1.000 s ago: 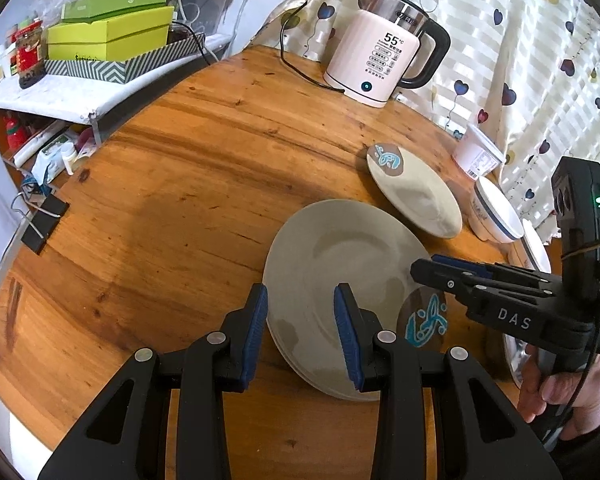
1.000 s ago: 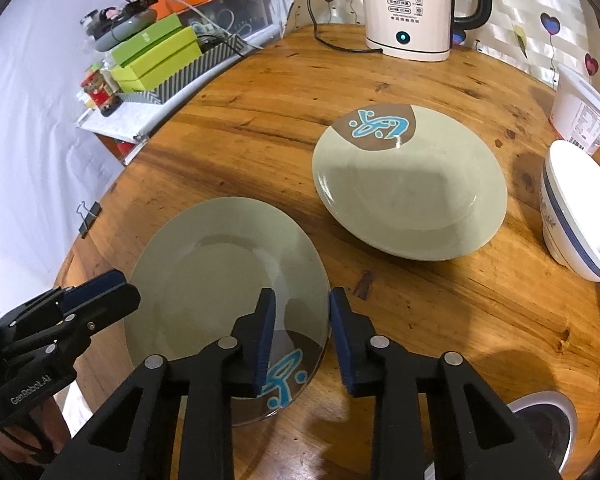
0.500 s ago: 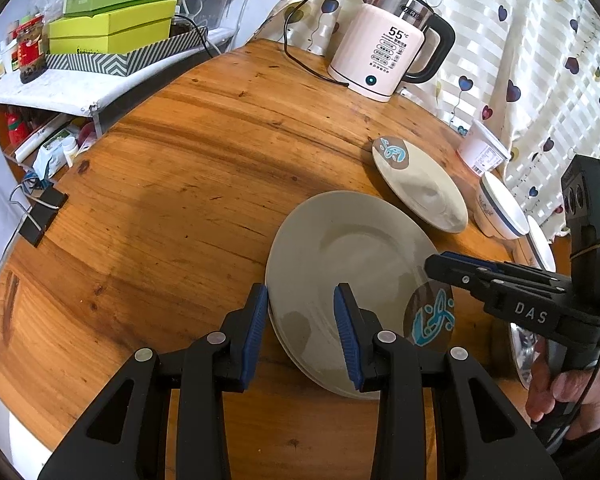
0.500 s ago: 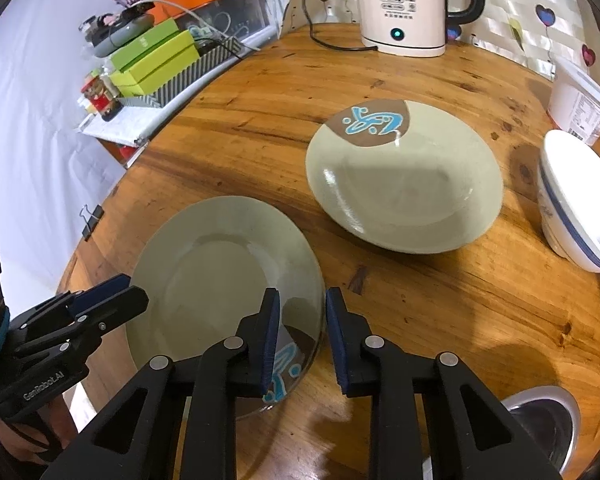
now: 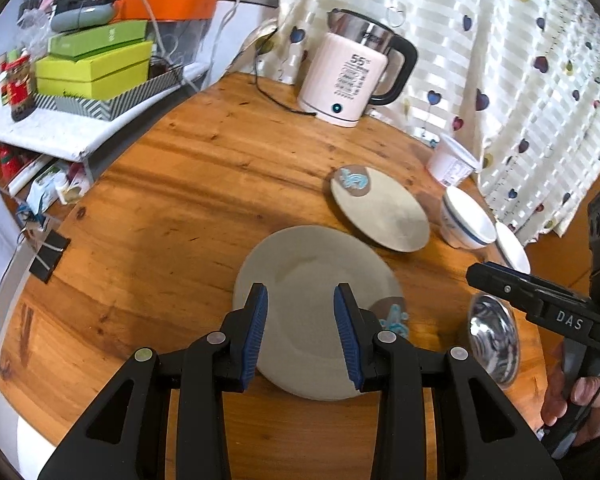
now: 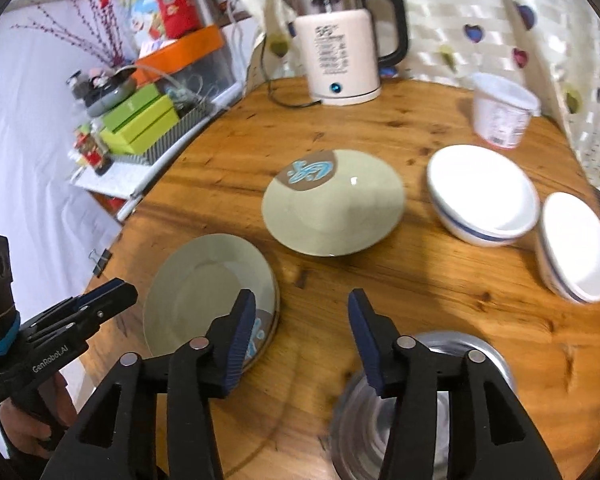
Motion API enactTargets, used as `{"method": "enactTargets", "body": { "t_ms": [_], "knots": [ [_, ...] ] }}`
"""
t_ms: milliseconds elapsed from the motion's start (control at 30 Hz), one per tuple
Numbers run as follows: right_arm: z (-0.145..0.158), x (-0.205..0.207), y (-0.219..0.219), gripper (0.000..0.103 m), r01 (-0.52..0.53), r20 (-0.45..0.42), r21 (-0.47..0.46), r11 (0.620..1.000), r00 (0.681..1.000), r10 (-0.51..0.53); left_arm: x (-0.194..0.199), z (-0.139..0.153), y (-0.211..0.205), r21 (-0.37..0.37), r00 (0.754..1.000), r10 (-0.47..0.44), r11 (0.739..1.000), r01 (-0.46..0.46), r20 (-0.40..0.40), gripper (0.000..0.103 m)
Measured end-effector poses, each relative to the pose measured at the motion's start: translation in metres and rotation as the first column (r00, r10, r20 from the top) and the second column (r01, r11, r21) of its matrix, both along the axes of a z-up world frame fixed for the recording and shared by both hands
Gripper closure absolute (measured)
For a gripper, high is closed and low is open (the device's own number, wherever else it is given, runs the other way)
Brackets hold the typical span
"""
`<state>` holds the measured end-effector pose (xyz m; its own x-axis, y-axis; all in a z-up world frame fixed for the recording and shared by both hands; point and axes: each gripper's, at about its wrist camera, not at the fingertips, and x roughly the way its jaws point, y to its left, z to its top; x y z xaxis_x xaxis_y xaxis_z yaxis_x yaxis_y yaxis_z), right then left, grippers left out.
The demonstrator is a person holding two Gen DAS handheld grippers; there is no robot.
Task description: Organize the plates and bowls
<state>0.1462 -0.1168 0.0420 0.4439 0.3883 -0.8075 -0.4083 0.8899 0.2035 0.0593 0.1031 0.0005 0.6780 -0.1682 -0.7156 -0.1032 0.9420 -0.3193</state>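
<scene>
A grey-green plate (image 5: 316, 280) with a brown patch and blue motif lies on the round wooden table (image 5: 180, 208), seemingly on top of a second plate. My left gripper (image 5: 302, 328) hovers over its near edge, open, with nothing pinched. A deeper matching plate (image 6: 332, 208) sits further back. My right gripper (image 6: 302, 336) hangs over bare wood between the plate stack (image 6: 204, 284) and a steel bowl (image 6: 420, 412); its jaws are opening and hold nothing. Two white bowls with blue bands (image 6: 484, 196) (image 6: 576, 244) stand at the right.
A pink kettle (image 5: 352, 80) with its cord stands at the table's back, and a white tub (image 6: 500, 108) beside the heart-print curtain. A shelf with green boxes (image 5: 92, 68) borders the left side. A binder clip (image 5: 48, 252) hangs at the left rim.
My right gripper let go of the near plate's patterned rim, spread its jaws and pulled up and away to the right. My left gripper rose a little above the plate.
</scene>
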Motion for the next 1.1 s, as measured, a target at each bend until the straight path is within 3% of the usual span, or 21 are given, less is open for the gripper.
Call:
{"method": "enactTargets", "body": {
  "t_ms": [300,567,1100],
  "knots": [
    [0.018,-0.025,-0.018,0.048,0.04,0.074,0.0,0.999,0.996,-0.039,-0.006,0.018,-0.021,0.022,0.997,-0.059,0.998,0.058,0.052,0.067],
    [0.019,-0.028,-0.023,0.048,0.043,0.077,0.009,0.999,0.996,-0.044,-0.005,0.024,-0.034,0.055,0.993,-0.091,0.995,0.087,0.078,0.067],
    [0.017,-0.025,-0.028,0.048,0.048,0.066,0.037,0.998,0.997,-0.051,0.005,0.022,-0.043,0.063,0.993,-0.105,0.993,0.102,0.049,0.067]
  ]
}}
